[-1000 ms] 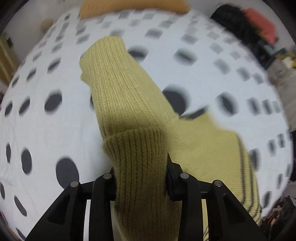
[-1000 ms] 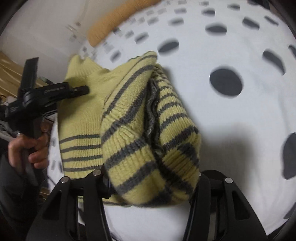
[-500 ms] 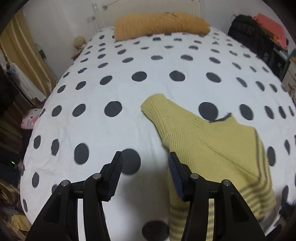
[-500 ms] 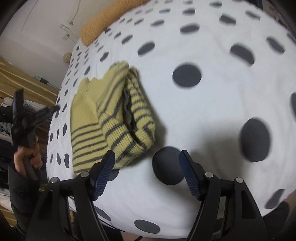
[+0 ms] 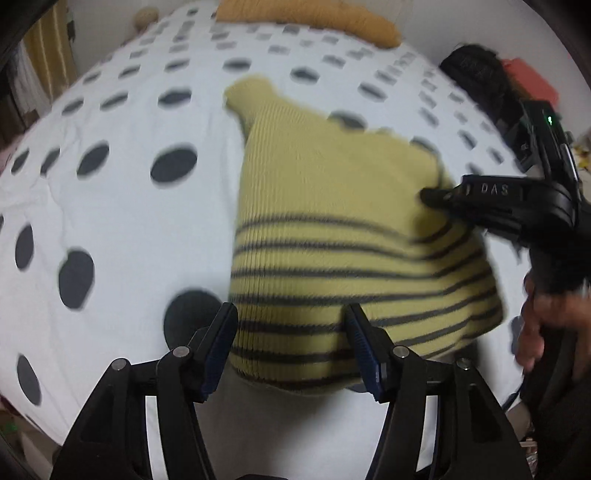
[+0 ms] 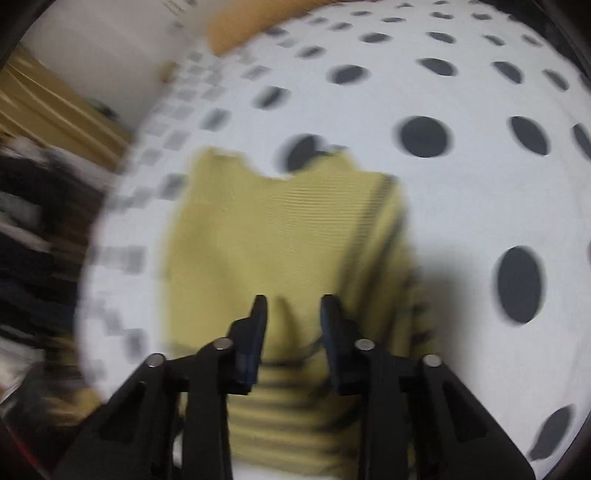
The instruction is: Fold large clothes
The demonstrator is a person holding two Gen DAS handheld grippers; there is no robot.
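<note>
A polka-dot bedspread (image 5: 122,206), an orange pillow (image 5: 314,18), perhaps curtains (image 6: 55,107).

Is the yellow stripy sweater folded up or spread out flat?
Folded. The sweater lies on the dotted bed as a compact block, no sleeves sticking out, only one corner poking out at the top.

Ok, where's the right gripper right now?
In the left wrist view, the right gripper reaches in from the right over the yellow sweater's plain upper part.
</note>
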